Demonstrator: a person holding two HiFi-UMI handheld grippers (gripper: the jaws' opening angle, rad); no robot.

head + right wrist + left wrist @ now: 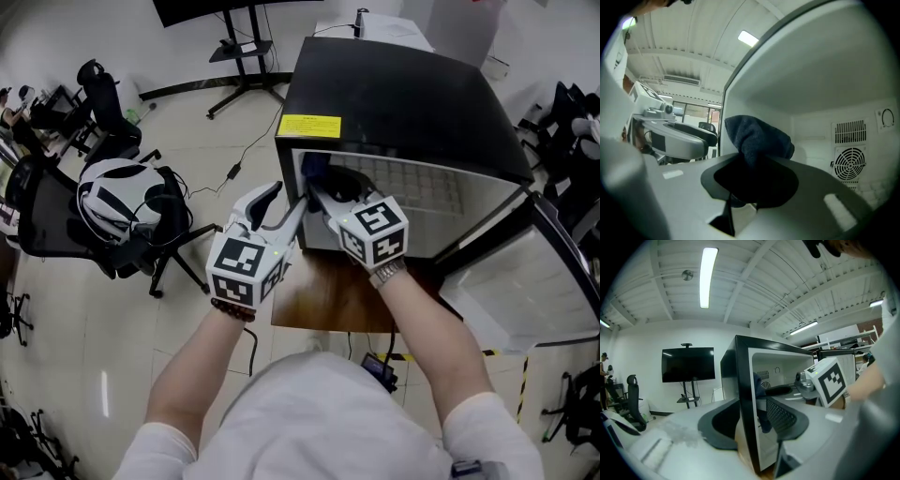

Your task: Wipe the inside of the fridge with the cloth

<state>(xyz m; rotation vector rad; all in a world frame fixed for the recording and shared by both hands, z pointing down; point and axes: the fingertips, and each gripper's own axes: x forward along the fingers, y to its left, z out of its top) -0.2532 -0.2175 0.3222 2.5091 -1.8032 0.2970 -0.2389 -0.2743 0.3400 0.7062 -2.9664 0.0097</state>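
Fridge: black, compact fridge point(403, 103) standing on a table; white inside; front opening faces the person
Door: door point(525, 281) swung wide open at the right of the cabinet; pale inner face showing
Table: brown wooden table point(323, 300) under the fridge; its front edge sticks out below the opening
Office chair: black office chair point(56, 220) on the pale floor, well apart to the left; a white and black rounded item rests on its seat
Screen: dark screen point(688, 364) on a floor stand by the far wall
Left gripper: left gripper point(286, 199) at the fridge's front left corner; jaws apart; the cabinet's front left edge stands in the gap, nothing gripped
Right gripper: right gripper point(323, 194) reaching into the opening, near the left inner wall; jaws clamped on the cloth
Cloth: dark blue cloth point(757, 136) bunched up above the closed jaws, inside the fridge close to its left wall; whether it touches the wall cannot be told
Yellow label: yellow label point(310, 125) on the fridge's top front edge
Fan grille: round fan grille point(851, 161) on the back inner wall, slotted vent above it
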